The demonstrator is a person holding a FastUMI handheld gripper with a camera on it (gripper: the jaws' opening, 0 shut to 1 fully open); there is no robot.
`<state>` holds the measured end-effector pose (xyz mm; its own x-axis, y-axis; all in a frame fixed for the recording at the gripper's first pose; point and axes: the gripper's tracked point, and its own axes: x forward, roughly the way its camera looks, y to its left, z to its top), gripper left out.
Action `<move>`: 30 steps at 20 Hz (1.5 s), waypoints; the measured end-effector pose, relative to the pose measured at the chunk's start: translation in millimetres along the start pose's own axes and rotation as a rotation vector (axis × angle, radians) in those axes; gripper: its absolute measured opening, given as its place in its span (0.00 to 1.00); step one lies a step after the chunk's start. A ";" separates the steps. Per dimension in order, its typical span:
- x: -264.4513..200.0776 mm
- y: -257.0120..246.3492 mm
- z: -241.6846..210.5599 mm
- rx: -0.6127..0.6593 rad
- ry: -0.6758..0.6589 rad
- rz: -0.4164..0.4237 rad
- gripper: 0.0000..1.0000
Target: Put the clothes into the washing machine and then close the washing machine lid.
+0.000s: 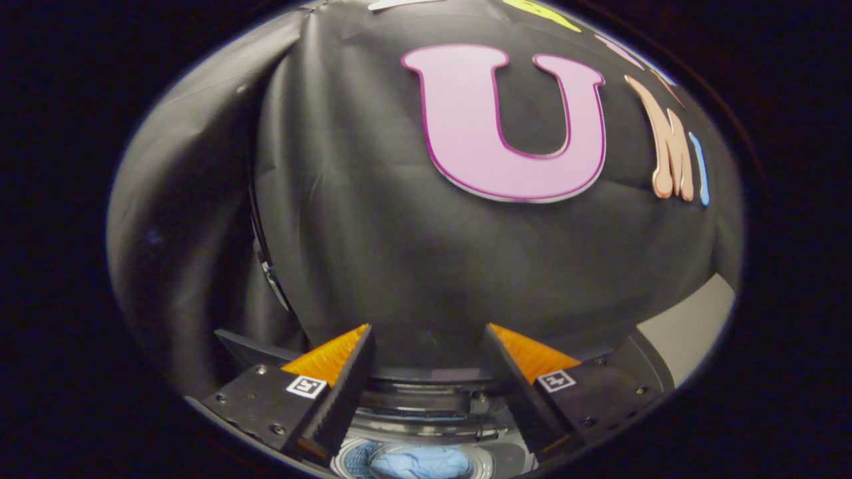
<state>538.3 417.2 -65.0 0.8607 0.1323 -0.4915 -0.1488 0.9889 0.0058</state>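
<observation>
My gripper (427,332) is open, its two fingers spread wide with nothing between them, held up in front of the black cloth wall. Below and between the fingers lies the washing machine's round drum opening (418,459). A light blue garment (421,462) lies bunched inside the drum. The raised dark lid and hinge area (426,399) of the machine stand just beyond the opening, between the fingers' bases.
The black cloth wall hangs close ahead, beyond the fingers. A pale floor or wall patch (692,326) shows to the right of the machine. A dark curved edge (263,259) runs down the cloth on the left.
</observation>
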 end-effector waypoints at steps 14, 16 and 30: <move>2.6 -3.4 6.8 -0.008 -0.014 0.036 0.98; 3.2 -5.5 6.8 -0.007 -0.004 0.034 0.98; 2.8 -10.1 11.7 -0.016 0.028 0.048 0.98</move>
<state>547.9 408.3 -56.3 0.8384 0.1775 -0.5153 -0.1977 0.9801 0.0159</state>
